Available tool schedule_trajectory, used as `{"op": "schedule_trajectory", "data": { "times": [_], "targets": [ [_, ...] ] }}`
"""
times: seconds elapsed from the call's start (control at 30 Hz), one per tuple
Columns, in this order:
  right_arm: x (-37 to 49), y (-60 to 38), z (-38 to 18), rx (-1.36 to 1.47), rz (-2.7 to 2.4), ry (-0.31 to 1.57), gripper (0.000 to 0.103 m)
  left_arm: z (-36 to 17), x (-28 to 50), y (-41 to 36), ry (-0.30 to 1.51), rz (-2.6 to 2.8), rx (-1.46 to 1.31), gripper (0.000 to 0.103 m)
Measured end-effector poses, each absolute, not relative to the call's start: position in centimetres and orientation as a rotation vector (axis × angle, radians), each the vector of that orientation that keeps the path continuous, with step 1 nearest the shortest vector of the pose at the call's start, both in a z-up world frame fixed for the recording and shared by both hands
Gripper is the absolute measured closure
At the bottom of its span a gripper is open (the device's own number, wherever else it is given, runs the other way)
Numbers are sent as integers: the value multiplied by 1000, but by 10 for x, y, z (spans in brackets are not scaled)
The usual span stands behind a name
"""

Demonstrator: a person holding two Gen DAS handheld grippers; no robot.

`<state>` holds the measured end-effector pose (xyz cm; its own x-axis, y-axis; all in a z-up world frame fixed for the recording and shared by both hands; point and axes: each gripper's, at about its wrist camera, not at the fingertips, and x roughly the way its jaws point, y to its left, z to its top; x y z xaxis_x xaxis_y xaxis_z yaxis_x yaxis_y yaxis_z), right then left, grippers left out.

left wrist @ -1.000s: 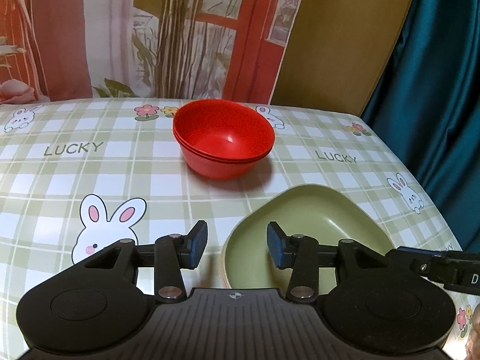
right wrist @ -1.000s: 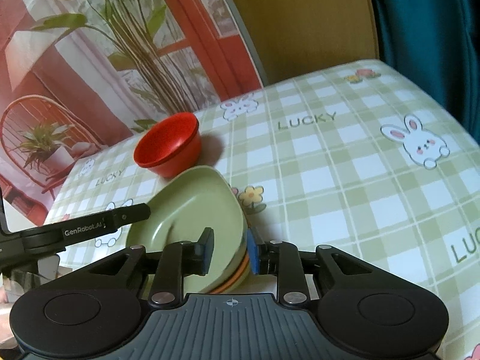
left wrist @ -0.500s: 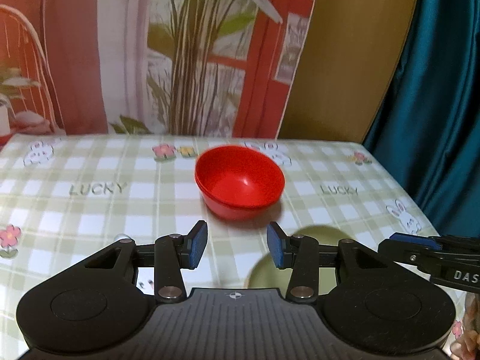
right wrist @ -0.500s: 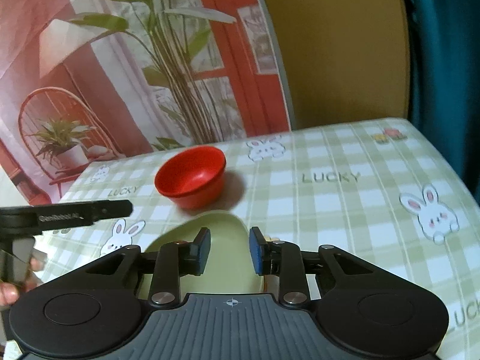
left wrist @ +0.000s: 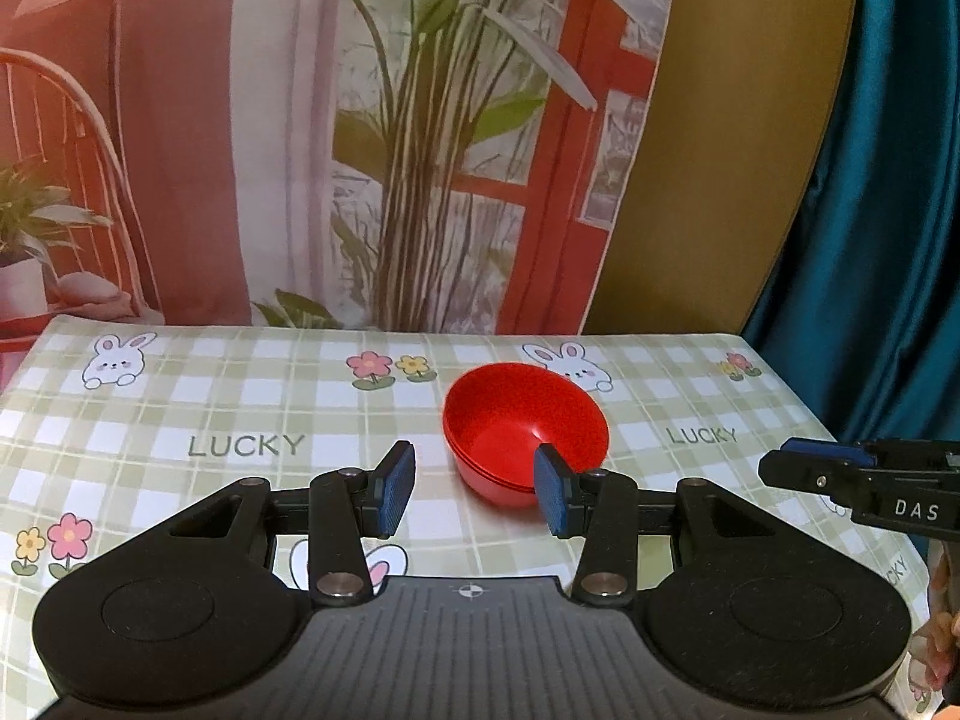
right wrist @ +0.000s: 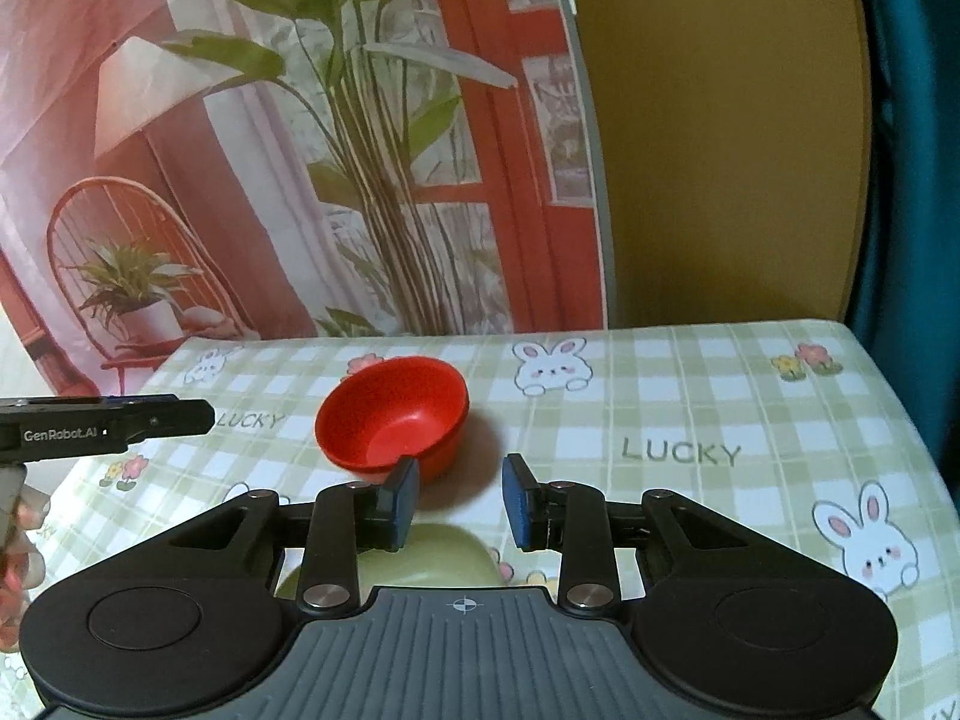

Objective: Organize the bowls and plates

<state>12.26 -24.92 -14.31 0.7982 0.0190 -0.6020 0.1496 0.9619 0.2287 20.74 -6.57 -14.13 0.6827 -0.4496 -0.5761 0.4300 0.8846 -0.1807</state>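
Observation:
Stacked red bowls (left wrist: 525, 429) sit on the checked tablecloth toward the back middle; they also show in the right wrist view (right wrist: 393, 417). A green plate (right wrist: 432, 555) lies near the front, mostly hidden under my right gripper (right wrist: 459, 501), which is open and empty above it. My left gripper (left wrist: 474, 495) is open and empty, raised in front of the bowls. The right gripper's tip (left wrist: 864, 480) shows at the right edge of the left wrist view. The left gripper's tip (right wrist: 120, 423) shows at the left edge of the right wrist view.
The table (left wrist: 240, 396) has a green plaid cloth with rabbits and "LUCKY" print. A printed backdrop with plants stands behind it, and a teal curtain (left wrist: 870, 240) hangs at the right. The table's right edge is close to the curtain.
Both grippers have pulled back and up from the green plate. The right gripper's jaws have opened wider. The plate has dropped out of the left wrist view.

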Motion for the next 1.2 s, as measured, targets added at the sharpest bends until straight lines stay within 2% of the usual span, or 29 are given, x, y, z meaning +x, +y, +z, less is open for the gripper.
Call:
{"op": "schedule_trajectory", "data": {
  "times": [0.7,1.2],
  "targets": [
    [172,-259,-141,265,-33,660,73,-126,235,-60,582,-492,-24,57],
    [223,-270,-169,315,-27,739,73,-170,273,-64,682,-480,-93,57]
  ]
}}
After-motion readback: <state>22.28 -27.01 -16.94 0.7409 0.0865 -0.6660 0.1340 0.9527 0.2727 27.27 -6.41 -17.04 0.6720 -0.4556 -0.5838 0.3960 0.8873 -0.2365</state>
